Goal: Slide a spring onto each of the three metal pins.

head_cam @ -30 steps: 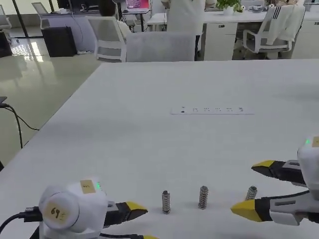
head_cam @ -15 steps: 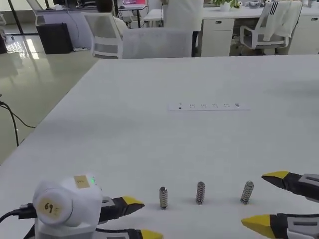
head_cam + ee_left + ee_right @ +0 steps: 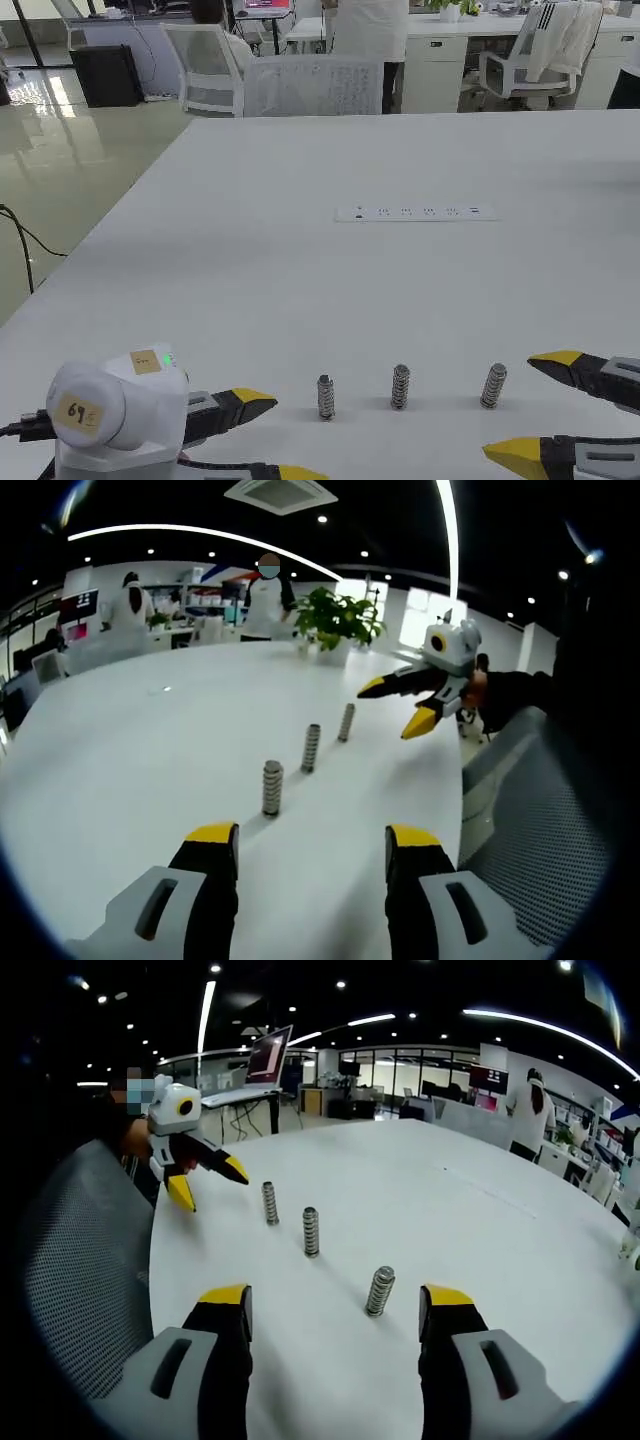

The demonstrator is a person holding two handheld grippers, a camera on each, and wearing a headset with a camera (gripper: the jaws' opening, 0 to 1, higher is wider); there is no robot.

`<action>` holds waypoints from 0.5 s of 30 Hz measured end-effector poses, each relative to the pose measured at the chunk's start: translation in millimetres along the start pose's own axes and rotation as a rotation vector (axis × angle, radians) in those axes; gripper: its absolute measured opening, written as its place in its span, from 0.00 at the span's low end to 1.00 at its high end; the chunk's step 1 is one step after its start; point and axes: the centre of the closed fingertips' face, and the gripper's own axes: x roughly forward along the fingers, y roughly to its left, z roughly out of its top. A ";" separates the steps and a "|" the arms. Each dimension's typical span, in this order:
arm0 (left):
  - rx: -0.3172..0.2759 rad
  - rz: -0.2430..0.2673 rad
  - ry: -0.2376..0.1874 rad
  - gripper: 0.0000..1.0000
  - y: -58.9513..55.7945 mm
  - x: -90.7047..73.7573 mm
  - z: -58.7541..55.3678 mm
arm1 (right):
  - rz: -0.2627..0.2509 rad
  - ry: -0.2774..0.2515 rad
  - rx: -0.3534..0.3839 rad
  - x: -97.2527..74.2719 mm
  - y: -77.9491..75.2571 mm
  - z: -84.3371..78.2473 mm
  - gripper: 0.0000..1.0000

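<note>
Right gripper cut off (jaws apart); springs hide pins.

Bright, even overhead light washes the white bench; the springs cast faint, short shadows. Window glare sheens the floor beyond its left edge. Both gripper views bow strongly at the edges, bending the ceiling strips into arcs.

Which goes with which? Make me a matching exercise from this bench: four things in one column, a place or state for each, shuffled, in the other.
1 left gripper
2 right gripper
3 power strip
4 rightmost spring

A leans to one side
B lies flat on the table, beyond the springs
C open, beside the rightmost spring
D open, beside the leftmost spring

Pairs: 1-D, 2-C, 3-B, 4-A
</note>
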 end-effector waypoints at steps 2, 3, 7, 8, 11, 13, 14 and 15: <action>-0.010 0.007 -0.017 0.60 0.7 -2.3 3.7 | 0.001 0.000 0.003 0.5 -0.2 -0.2 0.68; -0.008 0.007 -0.026 0.61 0.4 -3.3 4.6 | 0.001 0.000 0.004 0.8 -0.2 -0.2 0.68; 0.006 0.008 -0.022 0.68 -1.0 -7.0 2.1 | 0.006 0.001 0.001 1.1 0.3 -0.3 0.69; 0.012 0.013 -0.025 0.70 -0.6 -8.4 2.0 | 0.006 0.001 0.001 1.2 -0.2 -0.4 0.69; 0.023 0.013 -0.024 0.72 -1.3 -13.4 -0.4 | 0.006 -0.001 -0.001 1.1 -0.4 0.0 0.70; 0.026 0.006 -0.026 0.74 -4.7 -16.1 -1.0 | 0.006 -0.002 -0.005 1.4 -0.4 -0.1 0.70; 0.032 0.000 -0.028 0.76 -7.2 -16.9 -0.3 | 0.008 -0.002 -0.004 1.9 0.3 -0.6 0.70; 0.038 -0.004 -0.029 0.77 -9.0 -17.2 0.4 | 0.010 -0.001 -0.003 2.2 0.8 -1.1 0.70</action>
